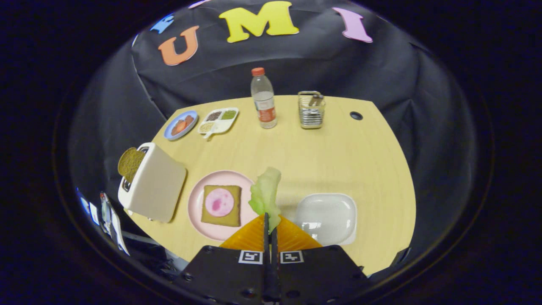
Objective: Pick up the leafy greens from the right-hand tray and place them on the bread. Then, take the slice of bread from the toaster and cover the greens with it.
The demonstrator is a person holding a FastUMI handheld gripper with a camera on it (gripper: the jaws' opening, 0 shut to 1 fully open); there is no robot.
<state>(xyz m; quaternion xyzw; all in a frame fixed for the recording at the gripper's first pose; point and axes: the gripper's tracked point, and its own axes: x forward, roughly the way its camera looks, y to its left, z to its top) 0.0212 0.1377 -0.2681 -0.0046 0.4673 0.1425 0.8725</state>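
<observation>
Gripping leafy greens (266, 192) | gripper (269, 226) pinched | toaster (154, 184) beside pink plate (195, 207)

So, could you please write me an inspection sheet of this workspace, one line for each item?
Surface: light wooden table, with a round hole near its far corner.
Job's things: leafy greens held up between the fingers; bread with a pink slice on the pink plate; second slice standing in the toaster; white tray empty.
Clutter: bottle, wire holder, blue plate, divided dish.
Gripper: fingers shut on the greens.
Cables: nothing seen.
Surroundings: black cloth wall.
</observation>
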